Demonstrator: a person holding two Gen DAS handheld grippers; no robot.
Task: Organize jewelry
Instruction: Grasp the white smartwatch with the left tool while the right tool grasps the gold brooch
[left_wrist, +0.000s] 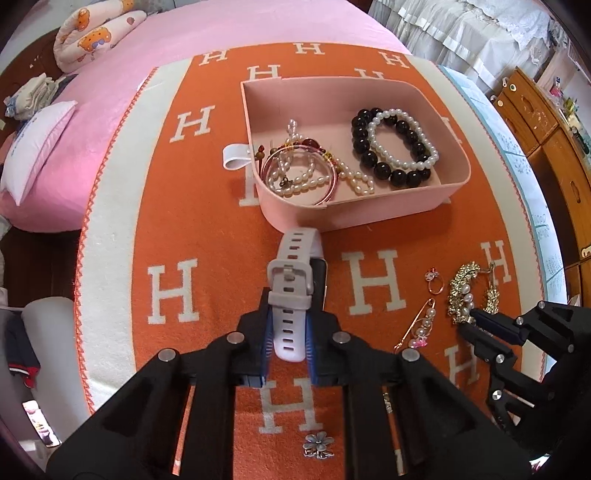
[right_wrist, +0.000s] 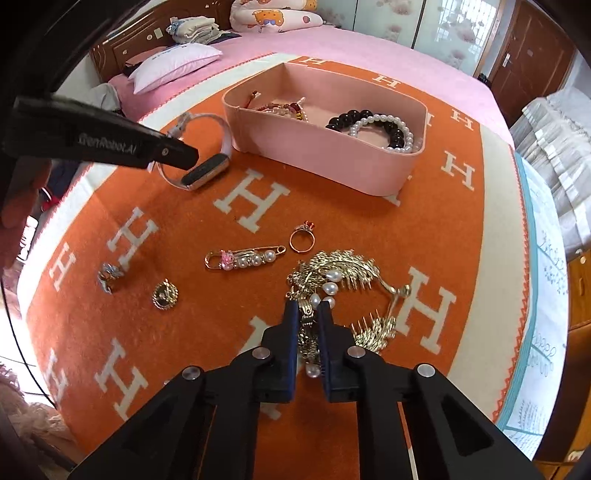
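**Both grippers clamped on jewelry**

On the left, left gripper nearly closed on the pale watch strap, just short of the pink tray: light, springy, best pinched across the band. On the right, right gripper pinched tight on the gold leaf necklace lying on the orange blanket: limp, tangle-prone, delicate pearls; safest gripped at the sturdy cluster.

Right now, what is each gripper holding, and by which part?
Left gripper clamps the watch by its strap's free end; right gripper clamps the gold pearl hairpiece at its near end.
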